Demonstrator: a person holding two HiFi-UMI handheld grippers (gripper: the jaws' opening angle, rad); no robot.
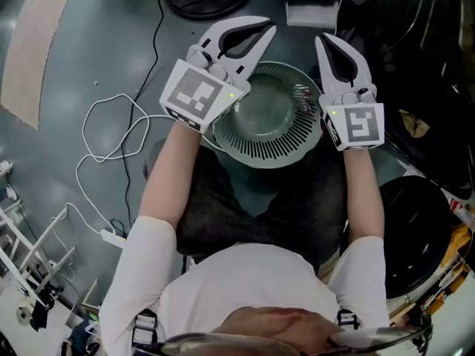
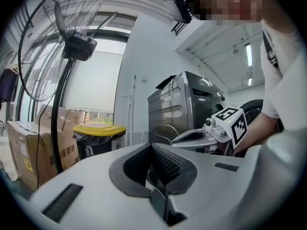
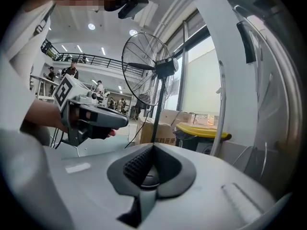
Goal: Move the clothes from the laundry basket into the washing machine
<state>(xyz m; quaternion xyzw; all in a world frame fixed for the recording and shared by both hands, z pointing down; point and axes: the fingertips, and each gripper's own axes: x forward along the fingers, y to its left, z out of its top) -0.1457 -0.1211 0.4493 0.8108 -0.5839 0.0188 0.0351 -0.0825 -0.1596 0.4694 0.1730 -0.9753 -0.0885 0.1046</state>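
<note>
Laundry basket (image 1: 261,144) round, bowl-shaped; pale, slotted plastic walls.

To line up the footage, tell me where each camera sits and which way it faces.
Head view: on the person's head, steeply down onto the laundry basket; both forearms, left gripper and right gripper show.
Left gripper view: along its shut jaws toward the washing machine; the right gripper shows at right.
Right gripper view: along its shut jaws toward the fan; the left gripper shows at left.
Both gripper views share: fan, yellow-lidded bin.
</note>
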